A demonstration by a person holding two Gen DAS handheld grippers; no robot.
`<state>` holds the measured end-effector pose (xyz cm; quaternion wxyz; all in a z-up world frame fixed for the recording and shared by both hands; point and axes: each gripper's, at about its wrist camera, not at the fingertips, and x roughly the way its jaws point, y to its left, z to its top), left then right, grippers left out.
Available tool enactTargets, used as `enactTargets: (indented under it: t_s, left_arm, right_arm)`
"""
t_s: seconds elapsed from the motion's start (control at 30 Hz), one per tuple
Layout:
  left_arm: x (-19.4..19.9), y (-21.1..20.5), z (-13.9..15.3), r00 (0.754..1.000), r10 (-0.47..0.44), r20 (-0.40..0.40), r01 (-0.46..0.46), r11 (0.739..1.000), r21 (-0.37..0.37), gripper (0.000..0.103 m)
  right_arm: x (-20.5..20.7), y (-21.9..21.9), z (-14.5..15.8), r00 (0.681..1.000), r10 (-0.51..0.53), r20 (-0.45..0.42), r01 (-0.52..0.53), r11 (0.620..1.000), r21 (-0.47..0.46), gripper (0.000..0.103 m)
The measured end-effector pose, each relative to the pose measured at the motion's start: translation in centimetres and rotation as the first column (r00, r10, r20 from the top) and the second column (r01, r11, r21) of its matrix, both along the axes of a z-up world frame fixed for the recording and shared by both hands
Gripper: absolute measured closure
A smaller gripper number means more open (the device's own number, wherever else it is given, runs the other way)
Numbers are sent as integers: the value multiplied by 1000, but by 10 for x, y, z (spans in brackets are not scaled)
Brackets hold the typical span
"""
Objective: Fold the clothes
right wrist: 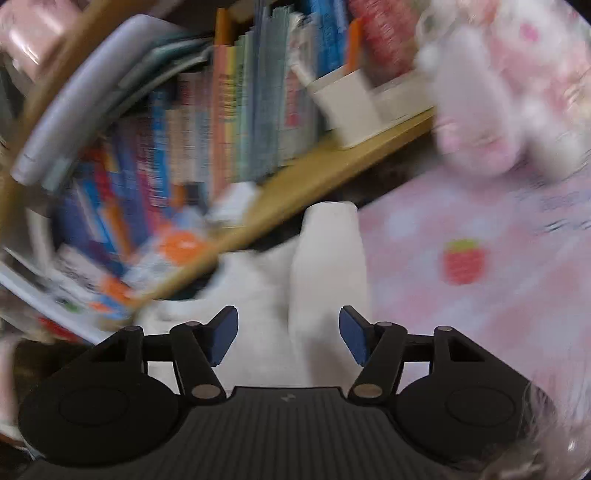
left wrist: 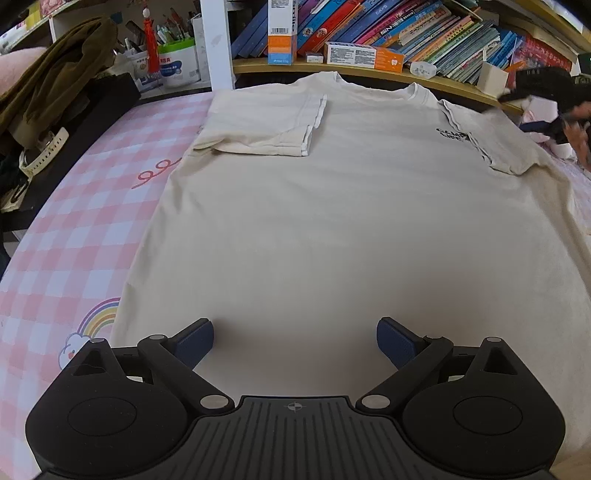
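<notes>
A pink and white checked sheet [left wrist: 92, 229] covers the bed, printed with a rainbow [left wrist: 98, 319] near its left edge and a strawberry [right wrist: 463, 260]. Along the far edge runs a wooden shelf [left wrist: 369, 74] packed with leaning books [left wrist: 406, 26]. An olive garment [left wrist: 51, 85] lies heaped at the far left corner.

My black left gripper with blue pads [left wrist: 294, 341] gapes wide; matching right gripper [right wrist: 288, 334] half-open, nothing pinched, rolled towards 10 o'clock

Pink-checked bed sheet [left wrist: 85, 236] carries cream T-shirt [left wrist: 332, 229], spread flat, both sleeves folded inward.
</notes>
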<state>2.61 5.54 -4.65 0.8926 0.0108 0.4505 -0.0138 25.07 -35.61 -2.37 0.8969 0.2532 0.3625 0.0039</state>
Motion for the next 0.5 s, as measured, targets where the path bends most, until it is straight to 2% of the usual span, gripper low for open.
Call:
enactTargets:
  t_s: [0.07,0.17,0.2,0.37,0.43,0.5]
  left_arm:
    - [1,0,0,1000,0,-1,0,1000,1,4]
    - [0,0,0,1000,-2,-1,2,1000,-1,4]
    - [0,0,0,1000,-1,-1,1,1000,-2,4]
    - [1,-1,0,1000,0,0,0,1000,3,4]
    - [1,-2,0,1000,0,-1,0,1000,2,4]
    - [2,-2,0,1000,1,-2,-1,1000,0,4]
  right_arm:
    - [-6,11,2,1000,25,-9,-27,986,-167,43]
    - [-15,29,0,995,90,-35,-96,916,-389,44]
    - [-15,33,-2,994,99,-46,-109,894,-436,44]
    - [-33,40,-6,983,180,-35,-178,889,-421,45]
    - [-39,53,-6,964,265,-24,-253,882,-398,46]
    - [-48,72,-10,937,347,-42,-334,853,-400,49]
